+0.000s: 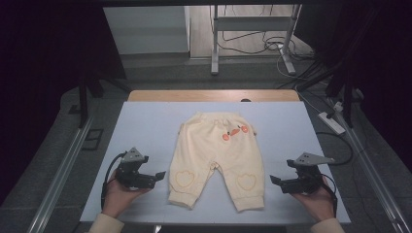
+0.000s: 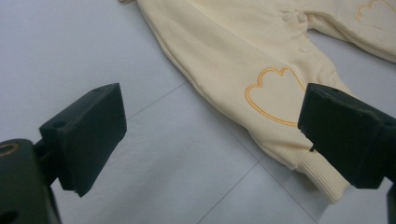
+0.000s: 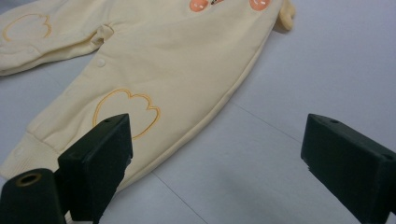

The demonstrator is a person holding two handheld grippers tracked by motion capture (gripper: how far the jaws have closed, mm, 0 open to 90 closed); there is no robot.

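A pair of cream baby trousers [image 1: 216, 158] lies flat in the middle of the table, waist away from me, legs spread toward me. Each knee carries an orange heart outline [image 2: 273, 95] [image 3: 126, 112], and an orange motif [image 1: 234, 131] sits near the waist. My left gripper [image 1: 160, 175] rests on the table just left of the left leg cuff [image 2: 322, 179], open with nothing between its jaws. My right gripper [image 1: 275, 181] rests to the right of the right leg [image 3: 70, 140], also open and empty. In both gripper views the jaws stand wide apart over bare table beside the trousers [image 2: 243, 56] [image 3: 177, 70].
The pale blue-grey table cover [image 1: 145, 126] has free room on both sides of the trousers. A wooden edge [image 1: 214, 95] runs along the far side. Metal rails [image 1: 58, 179] flank the table. A power strip [image 1: 331, 122] and cables lie on the floor at the right.
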